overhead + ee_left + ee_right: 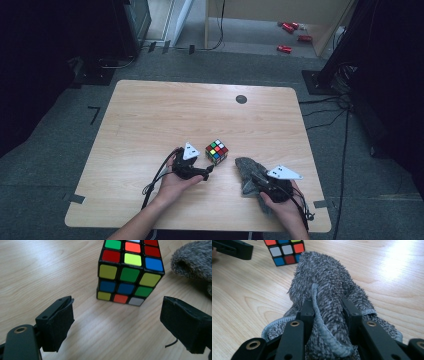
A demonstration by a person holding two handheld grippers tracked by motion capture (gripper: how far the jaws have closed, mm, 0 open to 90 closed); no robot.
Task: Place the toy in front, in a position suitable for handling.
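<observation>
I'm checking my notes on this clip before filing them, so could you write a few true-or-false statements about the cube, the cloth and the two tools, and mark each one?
1. The right tool is clamped on the grey fuzzy cloth. True.
2. The left tool grips the puzzle cube. False: its jaws stand open, short of the cube, with bare table between them.
3. The cube sits on the table between the two tools in the high view. True.
4. The cloth is draped over the cube. False: it lies beside the cube, apart from it.
5. The cube shows one solid colour per face. False: its faces are scrambled, with mixed colours.
</observation>
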